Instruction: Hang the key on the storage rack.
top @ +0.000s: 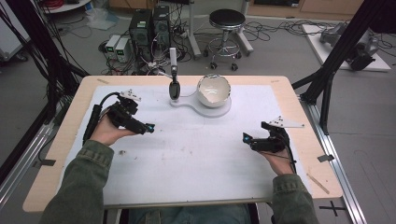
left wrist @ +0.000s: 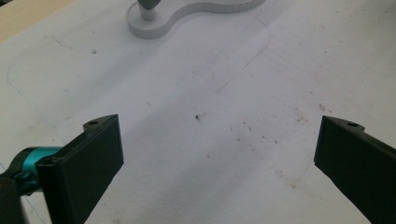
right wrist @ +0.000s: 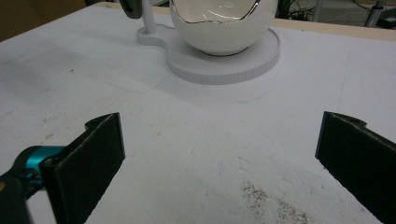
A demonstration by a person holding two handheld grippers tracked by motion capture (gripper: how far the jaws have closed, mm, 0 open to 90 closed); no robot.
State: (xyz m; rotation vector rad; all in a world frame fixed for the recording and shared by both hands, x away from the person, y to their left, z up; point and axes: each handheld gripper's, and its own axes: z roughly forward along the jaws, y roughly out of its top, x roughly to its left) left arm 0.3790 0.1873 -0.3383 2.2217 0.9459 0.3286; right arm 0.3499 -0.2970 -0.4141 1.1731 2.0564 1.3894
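A white egg-shaped bowl (top: 214, 90) with a jagged metallic rim sits on a flat white stand (top: 224, 110) at the back middle of the table; a dark spoon-like piece (top: 174, 88) stands upright on the stand's small left lobe. The bowl (right wrist: 223, 28) and stand (right wrist: 219, 67) lie ahead in the right gripper view. The stand's edge (left wrist: 154, 28) appears at the top of the left gripper view. My left gripper (top: 148, 128) rests at the left, open and empty (left wrist: 217, 154). My right gripper (top: 246, 138) rests at the right, open and empty (right wrist: 219, 154).
A white mat (top: 187, 154) covers the wooden table (top: 70, 135), with small dirt specks (right wrist: 261, 196) on it. Beyond the far edge stand computer cases (top: 149, 28), a stool (top: 226, 28) and cables. Black frame struts (top: 336, 60) rise at both sides.
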